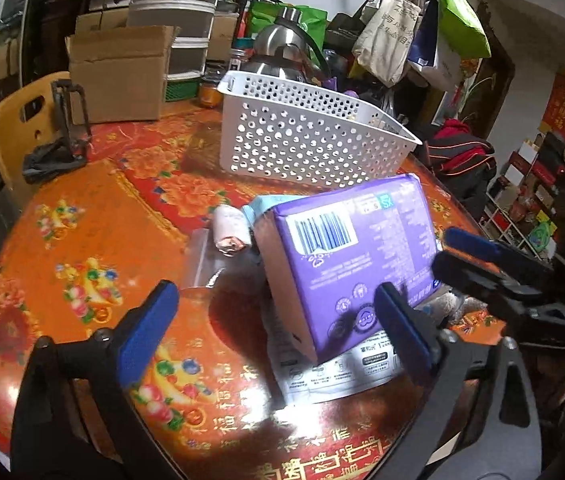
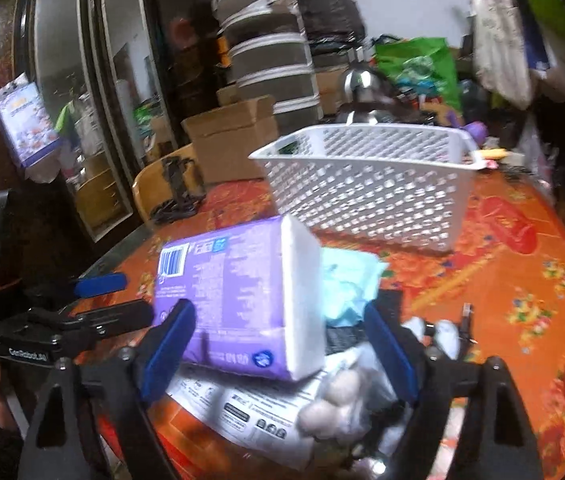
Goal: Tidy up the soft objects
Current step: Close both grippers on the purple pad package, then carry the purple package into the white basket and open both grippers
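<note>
On glossy table (image 1: 82, 240) | boxy purple pack (image 1: 346, 264) | perforated basket (image 1: 306, 136) | both tools wide, unloaded

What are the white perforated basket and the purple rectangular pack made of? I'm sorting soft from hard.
White perforated basket: looks like rigid moulded plastic, matte, with even punched holes and a stiff rim.
Purple rectangular pack: apparently a thin glossy plastic film wrap, printed with a barcode; the contents are hidden, probably soft.
</note>
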